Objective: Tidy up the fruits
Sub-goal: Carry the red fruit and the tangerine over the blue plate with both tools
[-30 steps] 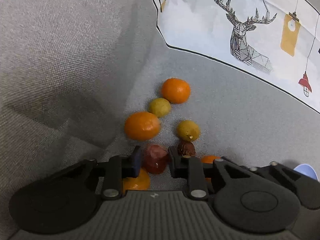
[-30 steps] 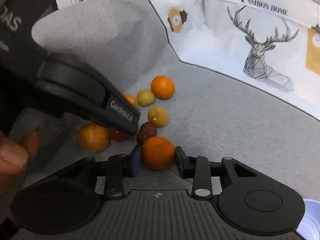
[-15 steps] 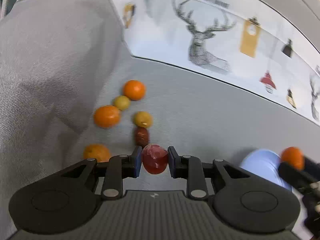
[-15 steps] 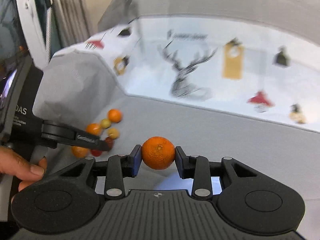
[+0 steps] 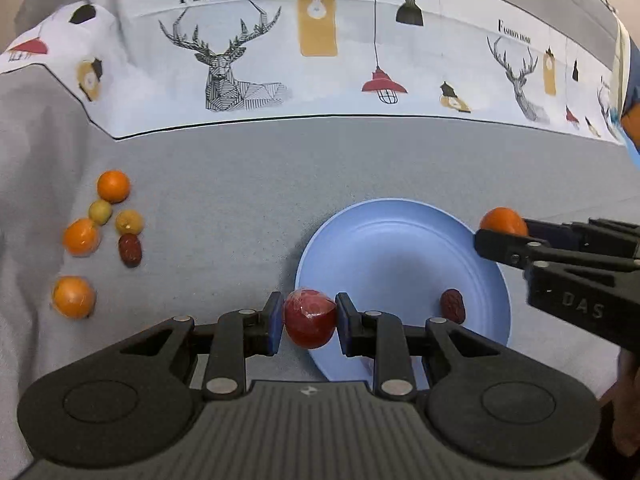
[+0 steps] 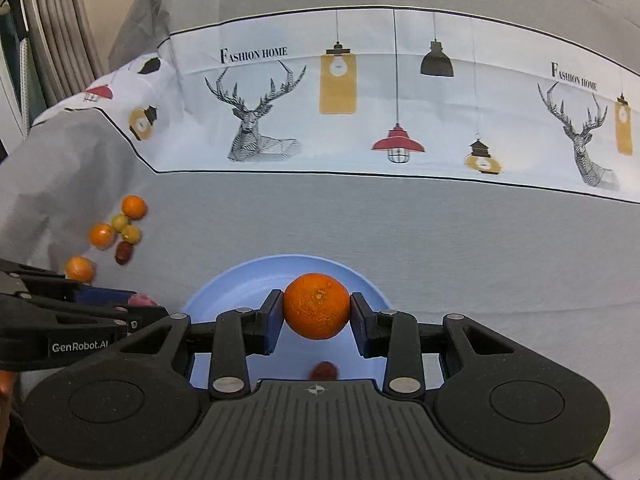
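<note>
My left gripper (image 5: 307, 318) is shut on a red fruit (image 5: 309, 317) and holds it over the left rim of a blue plate (image 5: 384, 248). One dark red date (image 5: 453, 305) lies on the plate. My right gripper (image 6: 316, 317) is shut on an orange (image 6: 316, 306) and holds it above the same plate (image 6: 240, 284); the date (image 6: 323, 370) shows below it. In the left wrist view the right gripper (image 5: 490, 232) comes in from the right with the orange (image 5: 502, 220) over the plate's right rim. Several loose fruits (image 5: 100, 228) lie on the grey cloth at the left.
The loose pile holds oranges (image 5: 113, 186), small yellow-green fruits (image 5: 129, 221) and a dark date (image 5: 130, 250); it also shows in the right wrist view (image 6: 116, 232). A white printed cloth with deer and lamps (image 5: 320, 52) lies across the back.
Both grippers have lifted their fruits from the pile and swung right to the blue plate. The pile has fallen away to the left in both views.
</note>
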The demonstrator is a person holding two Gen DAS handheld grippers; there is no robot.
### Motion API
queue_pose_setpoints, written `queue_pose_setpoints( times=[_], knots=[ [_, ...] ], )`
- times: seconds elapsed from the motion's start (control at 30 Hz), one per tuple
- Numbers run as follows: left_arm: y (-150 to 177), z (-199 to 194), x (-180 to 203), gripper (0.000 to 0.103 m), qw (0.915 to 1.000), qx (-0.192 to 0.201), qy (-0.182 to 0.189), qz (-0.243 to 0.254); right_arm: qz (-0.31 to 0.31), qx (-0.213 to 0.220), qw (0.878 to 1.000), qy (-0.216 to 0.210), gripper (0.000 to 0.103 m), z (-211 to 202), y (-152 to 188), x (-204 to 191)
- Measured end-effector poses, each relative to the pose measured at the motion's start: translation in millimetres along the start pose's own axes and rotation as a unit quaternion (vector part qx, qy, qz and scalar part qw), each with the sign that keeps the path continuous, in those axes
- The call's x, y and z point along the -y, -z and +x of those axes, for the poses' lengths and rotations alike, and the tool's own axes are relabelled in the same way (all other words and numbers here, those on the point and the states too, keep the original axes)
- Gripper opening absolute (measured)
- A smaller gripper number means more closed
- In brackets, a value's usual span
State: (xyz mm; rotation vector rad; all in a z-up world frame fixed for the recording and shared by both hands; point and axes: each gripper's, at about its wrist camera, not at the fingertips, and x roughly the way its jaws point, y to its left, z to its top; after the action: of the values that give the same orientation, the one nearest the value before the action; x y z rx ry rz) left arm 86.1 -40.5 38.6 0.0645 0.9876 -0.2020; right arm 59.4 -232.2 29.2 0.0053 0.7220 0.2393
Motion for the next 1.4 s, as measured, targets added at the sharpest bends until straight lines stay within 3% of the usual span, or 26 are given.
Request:
queue_pose_setpoints(
  times=[0.2, 0.4, 1.4],
  knots=[
    [-10, 9, -12, 0.03, 0.9992, 0.007, 0.019, -0.033, 0.012, 0.0, 1.0, 0.019, 0.037, 9, -4, 23],
    [-18, 14, -3, 0.03, 0.9991, 0.011, 0.032, -0.025, 0.004, -0.006, 1.0, 0.02, 0.037, 11, -3, 31],
    [-12, 21, 16, 0.03, 0.9989, 0.011, 0.044, 0.011, -0.039, -0.005, 0.999, 0.022, 0.037, 21, -2, 0]
  ],
)
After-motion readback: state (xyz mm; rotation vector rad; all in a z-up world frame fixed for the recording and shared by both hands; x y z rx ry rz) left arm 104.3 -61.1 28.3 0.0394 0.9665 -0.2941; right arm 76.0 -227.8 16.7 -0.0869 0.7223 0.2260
